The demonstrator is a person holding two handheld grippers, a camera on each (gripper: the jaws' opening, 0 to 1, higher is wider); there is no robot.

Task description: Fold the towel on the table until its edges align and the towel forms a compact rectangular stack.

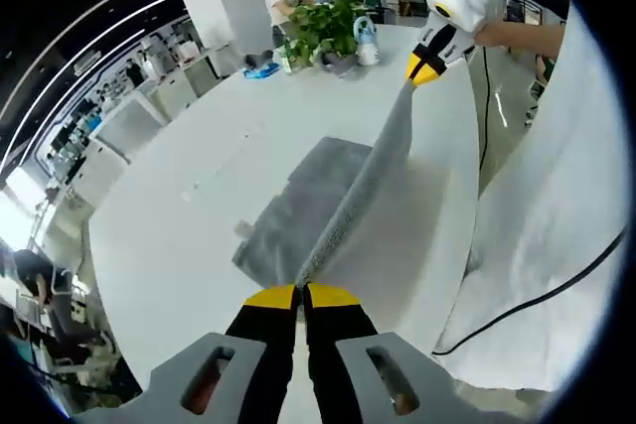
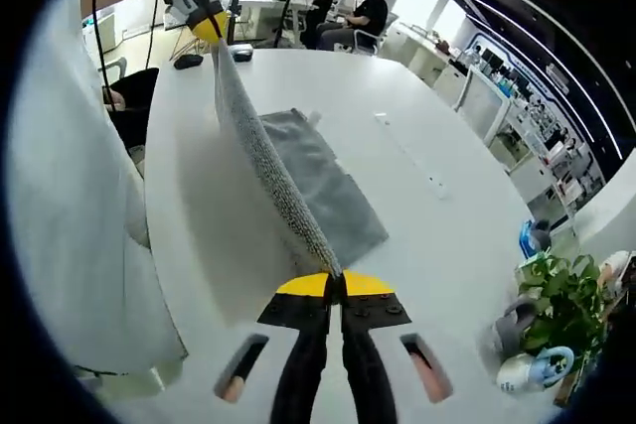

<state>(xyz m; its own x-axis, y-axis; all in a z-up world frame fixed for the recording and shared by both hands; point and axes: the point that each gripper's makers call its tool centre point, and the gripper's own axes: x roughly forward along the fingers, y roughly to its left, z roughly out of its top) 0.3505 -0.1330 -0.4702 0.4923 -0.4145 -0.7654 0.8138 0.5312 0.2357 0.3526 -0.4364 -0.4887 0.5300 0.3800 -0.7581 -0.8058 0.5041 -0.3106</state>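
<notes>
Towel first, in the left gripper view: you have its near corner pinched between the closed jaws of the left claw, and the lifted edge runs taut from there up to the right claw, which grips the far corner in mid-air. The rest of the grey cloth trails down and lies flat on the white desk. It reads as light, soft and limp terry, so it will sag wherever you leave it unsupported, and the nap should give the jaws good purchase; corners are the right places to hold, as they keep the edge straight for aligning. Beyond the cloth the desk is open, with the potted plant and a small bottle well apart at the far end. On the right of that view the desk edge drops away close beside the raised towel, against your white clothing. In the right gripper view, the right claw is shut on its corner and the stretched edge climbs to the left claw; the towel rests on the desk toward the middle. Open room lies across the desk, away from your body, so I judge the fold should carry that way, keeping both corners level. Seated people are far off.
</notes>
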